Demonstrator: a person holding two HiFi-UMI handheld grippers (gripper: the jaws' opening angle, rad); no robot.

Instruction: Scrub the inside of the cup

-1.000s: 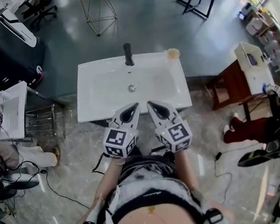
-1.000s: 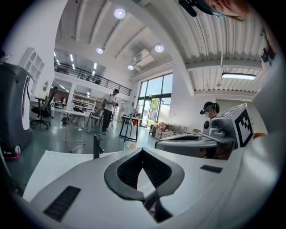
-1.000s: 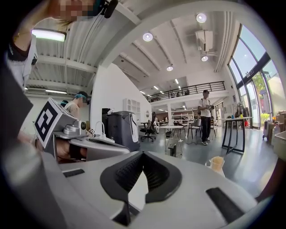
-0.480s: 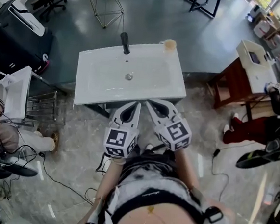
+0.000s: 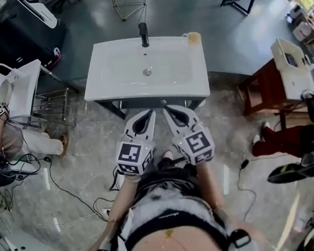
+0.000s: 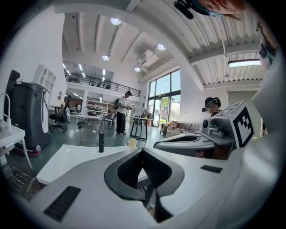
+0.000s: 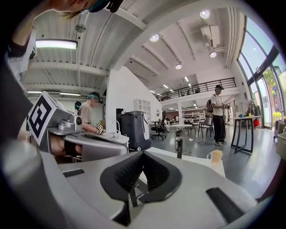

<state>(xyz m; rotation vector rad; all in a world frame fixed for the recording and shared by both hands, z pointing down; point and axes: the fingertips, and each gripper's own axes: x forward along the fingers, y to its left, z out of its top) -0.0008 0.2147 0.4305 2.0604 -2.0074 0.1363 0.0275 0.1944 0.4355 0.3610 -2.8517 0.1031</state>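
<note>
both grippers held side by side, low in front of the person. left gripper [image 5: 150, 115] jaws shut, nothing between the pads. right gripper [image 5: 170, 110] same, shut and empty. the sink [image 5: 117, 74] is just ahead of both tips, not touching. the cup [image 5: 195, 37] stands upright on the sink's far corner, well ahead of the right gripper and a bit to its right, further across from the left one. the faucet [image 5: 144, 34] is far ahead of the left gripper. no brush or sponge shows in any view. can't tell if the cup's inside is clean, too small.

this fits either before going for the cup or after putting it back.

risks, as a judgement: the cup sits right at the corner edge, so a nudge from shut jaws could tip it or push it off the far side. it looks light, so a grip on the rim alone may let it swing. with no scrubber held, nothing here can do the scrubbing.
</note>
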